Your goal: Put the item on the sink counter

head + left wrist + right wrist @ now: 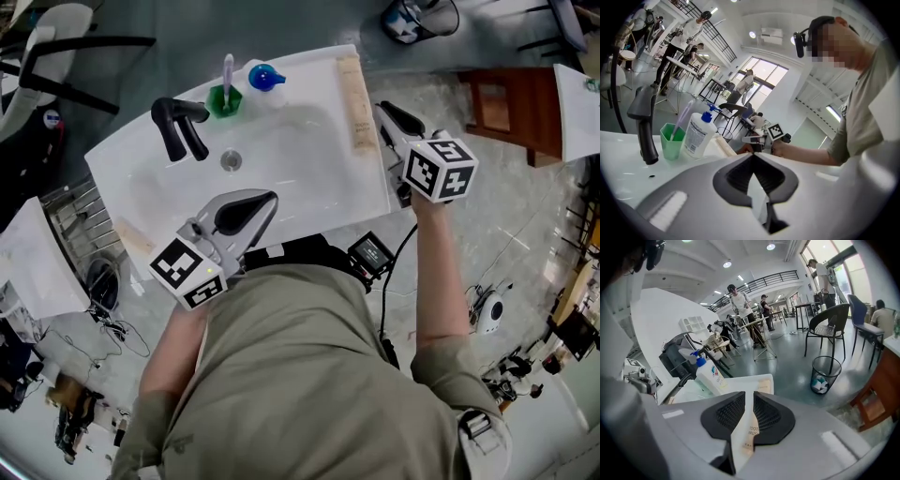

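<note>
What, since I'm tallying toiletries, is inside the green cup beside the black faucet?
A pale purple toothbrush stands tilted in the green plastic cup, its upper part sticking out above the rim. Its lower end and the cup's bottom are hidden by the cup wall.

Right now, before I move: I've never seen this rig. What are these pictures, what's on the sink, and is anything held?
No robot arm here: a person holds a two-jaw gripper in each hand. The head view looks down from the person's head; each gripper view looks along that gripper's jaws. On the white sink stand a black faucet, a green cup and a pump bottle; a toothbrush box lies on its counter. The left gripper hovers over the sink's front, jaws together, empty. The right gripper is at the box: its jaws stand narrowly apart, the box shows in the gap, but I can't tell whether they grip it.
</note>
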The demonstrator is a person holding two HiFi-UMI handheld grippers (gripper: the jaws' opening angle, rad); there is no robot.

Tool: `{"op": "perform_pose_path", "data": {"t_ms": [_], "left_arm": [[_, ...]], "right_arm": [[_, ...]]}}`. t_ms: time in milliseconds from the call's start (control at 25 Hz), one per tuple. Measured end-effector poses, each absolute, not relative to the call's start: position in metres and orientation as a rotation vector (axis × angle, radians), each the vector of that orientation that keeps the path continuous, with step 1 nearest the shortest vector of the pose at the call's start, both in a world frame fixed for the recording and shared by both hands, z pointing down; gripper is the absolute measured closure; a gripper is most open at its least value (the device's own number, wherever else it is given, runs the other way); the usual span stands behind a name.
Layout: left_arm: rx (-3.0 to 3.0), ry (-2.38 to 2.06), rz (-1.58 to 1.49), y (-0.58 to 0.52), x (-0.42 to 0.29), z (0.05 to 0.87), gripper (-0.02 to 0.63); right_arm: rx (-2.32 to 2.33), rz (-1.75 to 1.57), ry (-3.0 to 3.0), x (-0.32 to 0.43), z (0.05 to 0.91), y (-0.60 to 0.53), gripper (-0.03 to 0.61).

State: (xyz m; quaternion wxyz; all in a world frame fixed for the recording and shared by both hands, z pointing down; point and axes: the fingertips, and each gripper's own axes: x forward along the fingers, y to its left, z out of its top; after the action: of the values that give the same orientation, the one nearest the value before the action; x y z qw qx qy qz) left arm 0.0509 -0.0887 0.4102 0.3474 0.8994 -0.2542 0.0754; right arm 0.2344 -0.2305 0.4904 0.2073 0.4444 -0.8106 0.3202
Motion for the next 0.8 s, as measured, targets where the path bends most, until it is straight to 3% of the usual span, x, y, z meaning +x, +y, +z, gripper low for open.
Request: {"op": "perform_pose_path", "data": {"t_ms": [800], "left_arm": [[2.448,-0.55,0.193,-0.063,0.025,0.375,0.609]], "right_arm": [[1.293,0.815,-2.388,0.174,0.415,-0.169,0.565]]}}
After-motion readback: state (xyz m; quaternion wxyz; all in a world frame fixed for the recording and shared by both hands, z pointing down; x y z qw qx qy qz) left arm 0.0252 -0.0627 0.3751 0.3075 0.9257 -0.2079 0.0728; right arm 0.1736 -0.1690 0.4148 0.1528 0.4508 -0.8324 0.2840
